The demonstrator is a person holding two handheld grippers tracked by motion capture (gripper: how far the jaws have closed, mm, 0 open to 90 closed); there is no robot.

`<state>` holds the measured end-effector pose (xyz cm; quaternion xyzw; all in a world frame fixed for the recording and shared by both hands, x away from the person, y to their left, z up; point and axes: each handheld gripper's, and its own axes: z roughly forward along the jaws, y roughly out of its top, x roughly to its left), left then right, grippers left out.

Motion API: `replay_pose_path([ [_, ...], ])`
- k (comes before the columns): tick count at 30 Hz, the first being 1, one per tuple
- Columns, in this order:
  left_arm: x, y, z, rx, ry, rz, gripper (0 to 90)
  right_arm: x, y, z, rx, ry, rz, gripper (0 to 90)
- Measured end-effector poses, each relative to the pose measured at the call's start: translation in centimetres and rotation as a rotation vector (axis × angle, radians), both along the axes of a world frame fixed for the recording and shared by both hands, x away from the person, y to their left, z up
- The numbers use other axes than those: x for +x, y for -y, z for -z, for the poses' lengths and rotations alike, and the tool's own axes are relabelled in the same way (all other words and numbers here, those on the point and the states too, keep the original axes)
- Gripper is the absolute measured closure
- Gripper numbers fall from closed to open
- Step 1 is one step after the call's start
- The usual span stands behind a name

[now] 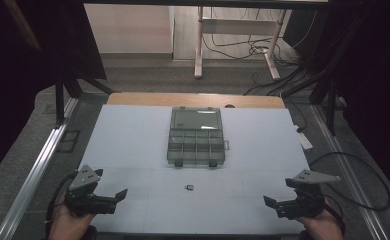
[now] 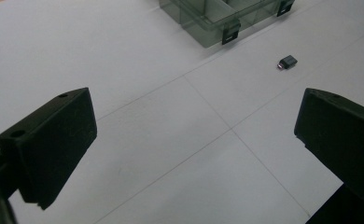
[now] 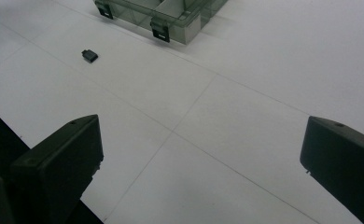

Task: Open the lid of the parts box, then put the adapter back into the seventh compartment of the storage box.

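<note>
Table surface is white, marked with thin seam lines, and carries two items. Item one is a small dark rectangular part, box-shaped with a short lighter tip at one end; it lies flat on the table near the person's edge, midway between the two grippers and just in front of the organizer box. In the left gripper view the same part shows a pinkish tip. Item two is a translucent grey organizer box at table centre, lid swung open and lying flat behind the base. The base is divided into two rows of small compartments; contents cannot be made out. Two dark latches sit on its front wall. Left gripper rests at the near left corner, jaws spread wide, gripping nothing. Right gripper rests at the near right corner, jaws likewise spread wide, gripping nothing.
</note>
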<state>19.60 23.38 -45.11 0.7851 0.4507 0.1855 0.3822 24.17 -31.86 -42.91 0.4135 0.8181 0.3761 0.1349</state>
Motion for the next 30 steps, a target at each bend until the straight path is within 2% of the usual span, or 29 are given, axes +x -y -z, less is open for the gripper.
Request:
replay_pose_path([
  [9,-0.07,-0.11,0.02,-0.005,-0.016,0.002,0.0,-0.06,0.01,0.00,-0.013,-0.006,0.000,0.0],
  [14,0.01,-0.34,0.07,-0.032,-0.022,0.009,0.0,0.00,-0.18,0.02,-0.018,-0.012,-0.016,0.0],
  [18,0.05,-0.24,0.09,-0.023,-0.025,0.020,0.0,0.02,-0.27,0.02,-0.032,-0.008,-0.024,0.0],
  [23,0.11,-0.37,0.07,-0.034,-0.029,0.012,0.0,0.17,-0.35,-0.08,-0.020,-0.001,-0.024,0.0],
  [30,0.11,-0.17,0.04,-0.024,-0.035,0.022,0.0,0.51,-0.83,-0.09,-0.021,0.010,-0.047,0.0],
])
